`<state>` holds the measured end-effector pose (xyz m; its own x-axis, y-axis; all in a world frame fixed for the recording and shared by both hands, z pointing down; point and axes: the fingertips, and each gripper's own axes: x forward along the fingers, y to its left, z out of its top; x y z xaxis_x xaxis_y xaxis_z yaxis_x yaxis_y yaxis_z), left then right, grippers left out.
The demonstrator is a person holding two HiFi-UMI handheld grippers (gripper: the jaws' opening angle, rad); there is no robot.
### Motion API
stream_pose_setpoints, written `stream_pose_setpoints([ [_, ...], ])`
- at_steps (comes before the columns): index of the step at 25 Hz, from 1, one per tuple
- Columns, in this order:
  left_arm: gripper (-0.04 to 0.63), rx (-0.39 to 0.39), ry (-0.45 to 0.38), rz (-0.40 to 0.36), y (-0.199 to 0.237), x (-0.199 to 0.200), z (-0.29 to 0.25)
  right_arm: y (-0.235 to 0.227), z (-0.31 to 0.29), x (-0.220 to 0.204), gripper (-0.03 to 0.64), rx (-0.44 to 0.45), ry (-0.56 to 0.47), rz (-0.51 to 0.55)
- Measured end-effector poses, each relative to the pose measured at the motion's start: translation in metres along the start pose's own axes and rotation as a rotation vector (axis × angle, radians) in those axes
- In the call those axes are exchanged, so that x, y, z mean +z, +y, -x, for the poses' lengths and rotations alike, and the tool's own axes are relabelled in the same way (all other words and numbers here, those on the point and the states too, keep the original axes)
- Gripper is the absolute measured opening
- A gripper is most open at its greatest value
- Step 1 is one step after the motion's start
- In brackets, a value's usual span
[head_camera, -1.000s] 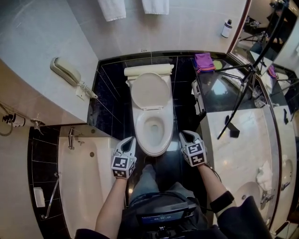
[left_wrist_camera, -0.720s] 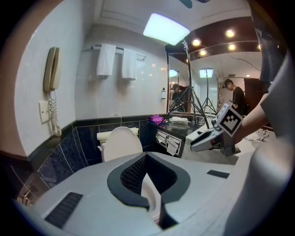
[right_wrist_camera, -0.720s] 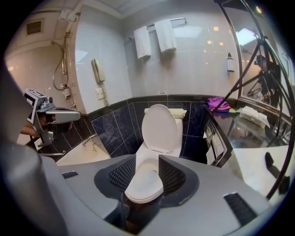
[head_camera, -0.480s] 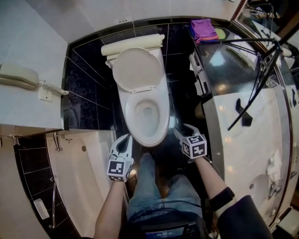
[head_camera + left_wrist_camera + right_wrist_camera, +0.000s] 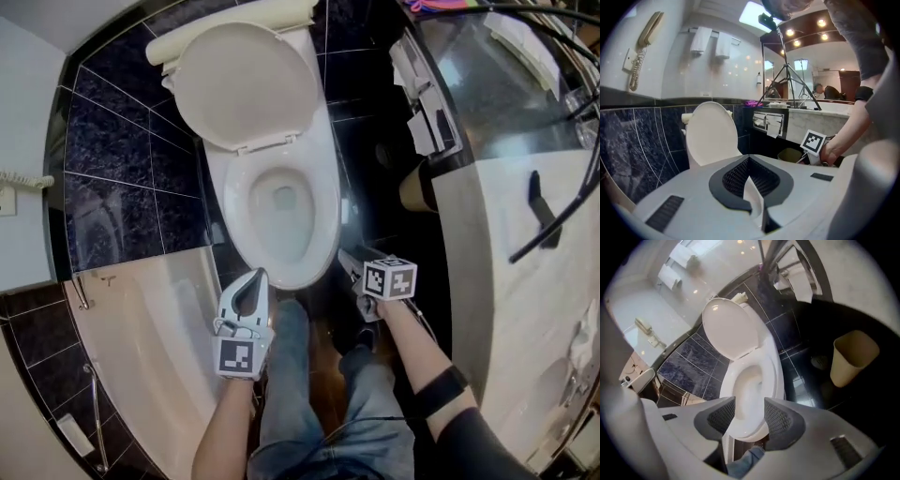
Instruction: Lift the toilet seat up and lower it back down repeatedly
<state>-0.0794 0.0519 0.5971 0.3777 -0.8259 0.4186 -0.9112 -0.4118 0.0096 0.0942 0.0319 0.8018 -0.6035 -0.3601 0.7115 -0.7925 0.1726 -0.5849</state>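
We see toilet seat (image 5: 326,217) lying down on bowl (image 5: 281,277), lid (image 5: 246,84) propped upright at 12 o'clock behind it. Our right gripper (image 5: 749,414) sits at bowl's 5 o'clock. Its fingers have just been opening and now stand wide with nothing between them, which we judge readies them for seat's front edge. Our left gripper (image 5: 257,276) sits at 7 o'clock, fingers closed and empty, likely parked clear so seat swings freely.
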Motion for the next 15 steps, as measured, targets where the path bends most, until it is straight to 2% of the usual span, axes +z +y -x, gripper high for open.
stream_pose_setpoints([
  [5, -0.009, -0.007, 0.028, 0.036, -0.015, -0.048, -0.015, -0.033, -0.048, -0.039, 0.212, 0.053, 0.02, -0.17],
  [9, -0.009, -0.011, 0.069, 0.052, -0.018, -0.075, -0.023, -0.051, -0.077, -0.049, 0.212, 0.061, 0.021, -0.239],
  [15, -0.009, -0.001, 0.082, 0.075, -0.007, -0.096, -0.029, -0.055, -0.109, -0.052, 0.212, 0.065, 0.03, -0.316],
])
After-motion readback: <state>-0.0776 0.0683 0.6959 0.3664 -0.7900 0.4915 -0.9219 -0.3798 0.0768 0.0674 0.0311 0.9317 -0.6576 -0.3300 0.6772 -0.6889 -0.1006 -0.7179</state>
